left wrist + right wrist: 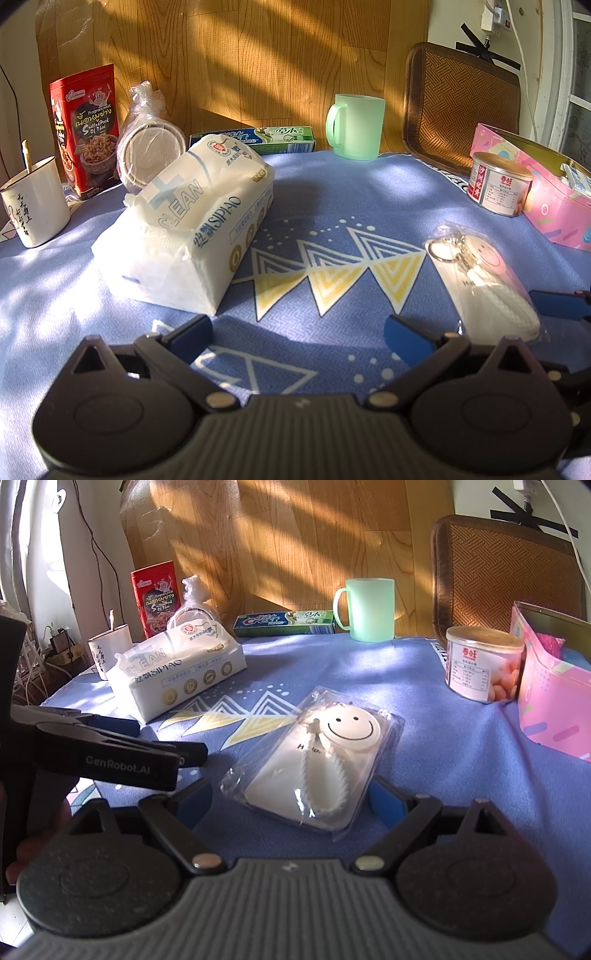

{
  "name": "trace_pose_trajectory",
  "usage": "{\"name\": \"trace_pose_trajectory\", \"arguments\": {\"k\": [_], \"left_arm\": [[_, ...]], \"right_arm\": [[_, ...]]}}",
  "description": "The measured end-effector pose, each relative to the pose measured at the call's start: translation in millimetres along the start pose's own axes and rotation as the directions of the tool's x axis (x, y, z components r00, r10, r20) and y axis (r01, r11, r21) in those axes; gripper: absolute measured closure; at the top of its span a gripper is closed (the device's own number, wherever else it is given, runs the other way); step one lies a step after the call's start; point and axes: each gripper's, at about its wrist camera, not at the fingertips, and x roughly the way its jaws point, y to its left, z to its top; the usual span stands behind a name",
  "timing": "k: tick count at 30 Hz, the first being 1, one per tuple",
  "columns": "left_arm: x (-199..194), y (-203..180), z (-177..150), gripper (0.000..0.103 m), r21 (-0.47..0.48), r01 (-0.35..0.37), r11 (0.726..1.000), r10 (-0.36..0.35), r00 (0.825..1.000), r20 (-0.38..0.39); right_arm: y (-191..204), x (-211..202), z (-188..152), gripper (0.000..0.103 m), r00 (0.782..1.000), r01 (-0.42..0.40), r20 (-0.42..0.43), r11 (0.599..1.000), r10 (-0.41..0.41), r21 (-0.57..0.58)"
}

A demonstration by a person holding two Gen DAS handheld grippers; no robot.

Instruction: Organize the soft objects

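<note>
Left gripper point(297, 338): jaws are seen spread wide, nothing held between them; it is poised low over the blue patterned cloth point(332, 206), with the tissue pack ahead and to its left.
Right gripper point(290, 803): jaws are spread apart on either side of the near end of the smiley keychain packet point(314, 764); whether the pads touch the wrapper cannot be told.
Smiley keychain packet: laid flat on the cloth in a clear wrapper, a white cord looped below the round face.
Tissue pack point(188, 229): lying on the cloth, left of centre, white tissue pulled up at its opening.
Back row: a red snack pouch point(86, 129), a toothpaste box point(255, 140) and a green mug point(356, 127) are lined up by the wooden wall.
Left edge: a white cup point(33, 201) with a stick in it.
Right side: a tin can point(484, 662) is seen just beside a pink box point(550, 701).
</note>
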Motion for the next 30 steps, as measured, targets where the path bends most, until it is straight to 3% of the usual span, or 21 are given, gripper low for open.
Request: {"name": "trace_pose_trajectory", "arguments": {"k": [15, 20, 22, 30], "left_arm": [[-0.2, -0.1, 0.1, 0.0, 0.0, -0.001, 1.0, 0.001, 1.0, 0.0], [-0.2, -0.2, 0.0, 0.0, 0.001, -0.001, 1.0, 0.001, 1.0, -0.001], [-0.1, -0.4, 0.0, 0.0, 0.002, -0.002, 1.0, 0.002, 1.0, -0.001], [0.7, -0.2, 0.0, 0.0, 0.008, -0.007, 1.0, 0.007, 1.0, -0.003]], "right_arm": [[0.3, 0.4, -0.5, 0.012, 1.0, 0.013, -0.002, 1.0, -0.013, -0.017], [4.6, 0.2, -1.5, 0.026, 0.998, 0.059, 0.006, 0.997, -0.059, -0.047], [5.4, -0.5, -2.4, 0.039, 0.997, 0.077, 0.013, 0.995, -0.077, -0.056], [5.0, -5.3, -5.6, 0.062, 0.994, 0.101, 0.038, 0.993, -0.099, -0.054]]}}
